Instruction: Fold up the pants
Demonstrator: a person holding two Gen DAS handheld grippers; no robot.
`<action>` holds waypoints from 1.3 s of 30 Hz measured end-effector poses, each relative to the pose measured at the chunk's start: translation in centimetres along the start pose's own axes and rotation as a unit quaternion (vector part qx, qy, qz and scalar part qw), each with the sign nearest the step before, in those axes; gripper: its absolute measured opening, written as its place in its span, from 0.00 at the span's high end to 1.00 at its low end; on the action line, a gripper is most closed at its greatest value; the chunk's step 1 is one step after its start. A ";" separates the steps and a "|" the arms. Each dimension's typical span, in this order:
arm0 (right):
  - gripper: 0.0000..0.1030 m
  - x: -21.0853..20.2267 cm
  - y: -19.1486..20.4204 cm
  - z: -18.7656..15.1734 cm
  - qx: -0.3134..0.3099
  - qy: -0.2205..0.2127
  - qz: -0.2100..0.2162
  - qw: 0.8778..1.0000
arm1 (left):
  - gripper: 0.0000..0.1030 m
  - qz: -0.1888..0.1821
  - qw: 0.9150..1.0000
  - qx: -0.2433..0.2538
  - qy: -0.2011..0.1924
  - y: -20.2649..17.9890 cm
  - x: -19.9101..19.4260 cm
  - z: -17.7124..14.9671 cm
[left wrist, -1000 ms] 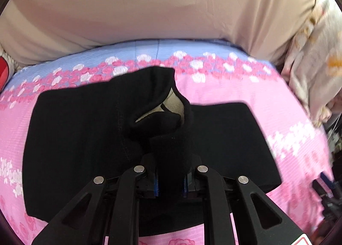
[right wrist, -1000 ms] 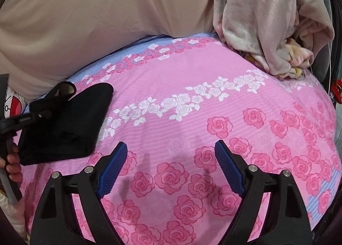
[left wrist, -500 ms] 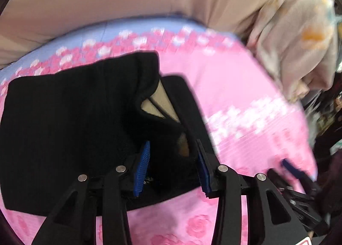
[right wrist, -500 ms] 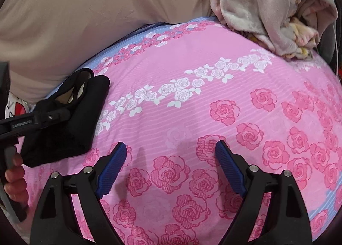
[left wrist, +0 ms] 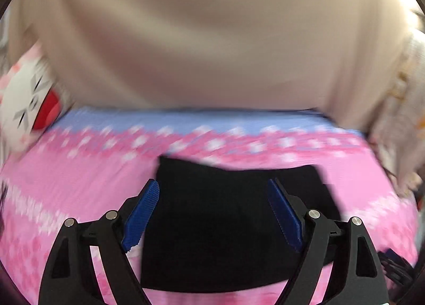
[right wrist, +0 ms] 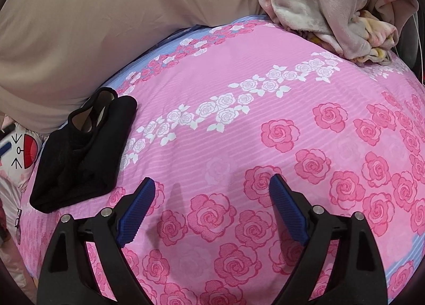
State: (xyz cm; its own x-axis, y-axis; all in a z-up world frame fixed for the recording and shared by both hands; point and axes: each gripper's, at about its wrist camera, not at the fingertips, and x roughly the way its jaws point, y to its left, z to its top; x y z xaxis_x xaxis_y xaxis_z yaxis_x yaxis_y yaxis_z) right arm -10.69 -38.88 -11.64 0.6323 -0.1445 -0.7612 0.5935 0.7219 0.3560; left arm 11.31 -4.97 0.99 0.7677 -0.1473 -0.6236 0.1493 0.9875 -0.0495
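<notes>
The black pants (left wrist: 225, 225) lie folded in a compact block on the pink rose bedsheet (left wrist: 66, 185). My left gripper (left wrist: 213, 209) is open and empty, hovering just above the pants, its blue pads apart on either side of them. In the right wrist view the pants (right wrist: 79, 150) lie at the far left, with the pale waistband lining showing at the far end. My right gripper (right wrist: 209, 209) is open and empty over bare sheet (right wrist: 265, 118), well to the right of the pants.
A beige pillow (right wrist: 106, 25) runs along the back of the bed. A crumpled floral blanket (right wrist: 332, 4) sits at the back right. A white cartoon cushion (right wrist: 21, 153) lies at the left edge behind the pants.
My left gripper let go of the pants' edge, opened wide and pulled back. The raised flap dropped, so the pants lie flat and folded. The right gripper barely moved.
</notes>
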 end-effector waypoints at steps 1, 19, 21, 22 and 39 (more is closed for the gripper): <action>0.16 0.0 0.0 0.0 0.000 0.000 0.000 1.000 | 0.22 0.016 1.000 -0.014 0.016 1.5 1.4 -0.4; 0.13 0.0 5.2 2.9 -0.033 -0.005 0.085 0.996 | 0.18 0.081 0.993 -0.090 0.019 10.1 0.2 -4.0; 0.08 1.0 8.8 4.4 -0.076 0.000 0.112 0.991 | 0.18 0.099 0.992 -0.079 0.012 10.5 -0.7 -4.0; 0.05 1.7 10.3 4.9 -0.094 0.004 0.116 0.989 | 0.18 0.107 0.991 -0.074 0.010 10.7 -1.0 -4.3; 0.55 7.6 14.4 3.6 -0.164 0.046 0.037 0.985 | 0.18 0.085 0.993 -0.061 0.061 11.2 2.0 -6.9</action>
State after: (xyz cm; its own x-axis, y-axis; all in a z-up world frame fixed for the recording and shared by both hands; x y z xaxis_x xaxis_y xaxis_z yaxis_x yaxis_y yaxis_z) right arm 4.43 -32.04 -10.40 0.6103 -0.0321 -0.7915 0.3456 0.9099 0.2296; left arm 10.19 6.18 -6.19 0.6931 0.0217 -0.7206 -0.0579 0.9980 -0.0257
